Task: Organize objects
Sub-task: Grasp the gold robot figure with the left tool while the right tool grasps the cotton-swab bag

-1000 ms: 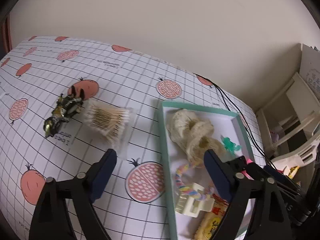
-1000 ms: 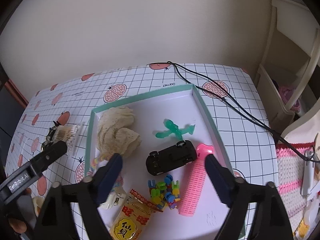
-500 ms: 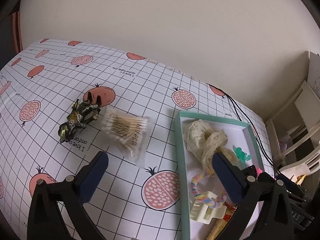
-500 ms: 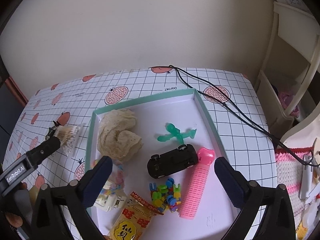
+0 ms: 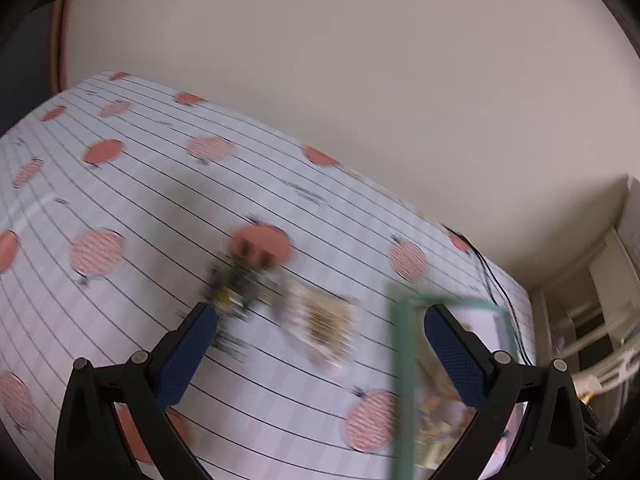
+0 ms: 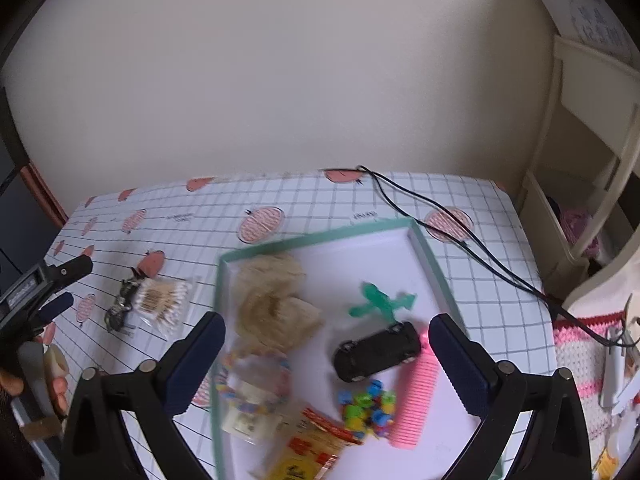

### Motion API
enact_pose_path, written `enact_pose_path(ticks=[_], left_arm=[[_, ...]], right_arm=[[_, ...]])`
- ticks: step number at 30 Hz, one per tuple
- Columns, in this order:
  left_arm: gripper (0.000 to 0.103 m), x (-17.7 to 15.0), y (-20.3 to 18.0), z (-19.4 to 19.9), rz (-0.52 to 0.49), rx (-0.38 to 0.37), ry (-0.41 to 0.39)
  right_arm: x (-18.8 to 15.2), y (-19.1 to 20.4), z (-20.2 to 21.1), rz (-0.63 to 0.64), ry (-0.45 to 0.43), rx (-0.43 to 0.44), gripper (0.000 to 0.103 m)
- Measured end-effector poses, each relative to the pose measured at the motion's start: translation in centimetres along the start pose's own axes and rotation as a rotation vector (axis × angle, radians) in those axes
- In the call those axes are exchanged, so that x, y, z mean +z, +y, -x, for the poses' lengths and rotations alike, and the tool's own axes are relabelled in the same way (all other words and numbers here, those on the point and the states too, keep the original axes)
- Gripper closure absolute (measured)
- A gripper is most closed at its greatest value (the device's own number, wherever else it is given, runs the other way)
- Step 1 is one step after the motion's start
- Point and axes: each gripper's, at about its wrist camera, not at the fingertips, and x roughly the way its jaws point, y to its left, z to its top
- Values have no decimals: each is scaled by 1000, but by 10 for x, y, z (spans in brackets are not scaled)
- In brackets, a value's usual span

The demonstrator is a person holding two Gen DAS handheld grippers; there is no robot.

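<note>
No lettering can be read. The snack packet at the near edge of the tray carries blurred dark characters on yellow, and the tablecloth bears small illegible print.

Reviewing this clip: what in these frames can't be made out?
- Left wrist view: motion blur smears the dark metallic item and cotton swab pack; details unreadable.
- Left wrist view: the tray contents are blurred and partly behind the left tool.
- Right wrist view: the snack packet is cut off by the bottom edge.
</note>
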Motion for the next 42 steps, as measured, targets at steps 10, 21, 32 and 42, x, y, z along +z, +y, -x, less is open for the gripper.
enact_pose_path(ticks=[10,21,32,42], left_arm=[[0,25,80,5,82,68,-33],[0,25,86,-12,74,44,32],[0,15,79,-38,37,37,86],[27,-2,67,-60,-18,45,155]], right_arm=[[-2,85,-22,103,-3,85,0],[-13,159,-64,152,58,145,0],[-25,176,-104,201,116,133,6],[-34,176,-119,221,154,124,23]])
